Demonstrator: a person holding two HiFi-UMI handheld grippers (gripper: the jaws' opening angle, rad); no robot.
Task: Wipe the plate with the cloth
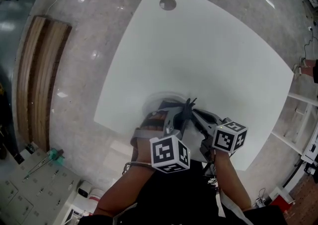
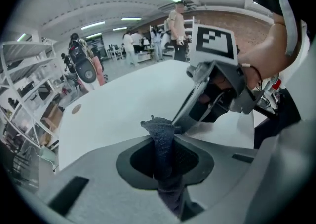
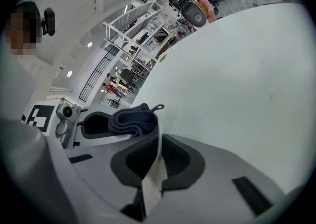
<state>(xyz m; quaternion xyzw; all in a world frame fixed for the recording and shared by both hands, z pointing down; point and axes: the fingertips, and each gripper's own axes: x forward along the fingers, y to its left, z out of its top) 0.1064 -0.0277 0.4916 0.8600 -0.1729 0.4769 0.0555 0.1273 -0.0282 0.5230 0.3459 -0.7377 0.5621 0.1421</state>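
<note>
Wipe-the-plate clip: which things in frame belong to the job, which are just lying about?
Job:
- cloth, gripped in left claw
- plate, rim gripped in right claw

Lying about:
- round cap in table
- wooden boards on floor
- white shelving

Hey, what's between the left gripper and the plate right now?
The dark cloth: the left gripper clamps it, and it bunches at the rim of the plate. The right gripper view shows this best.

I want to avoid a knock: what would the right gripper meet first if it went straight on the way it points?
Most likely the cloth, folded just ahead of the right gripper and held by the left gripper; beyond it only the white table, though depth is unclear.
</note>
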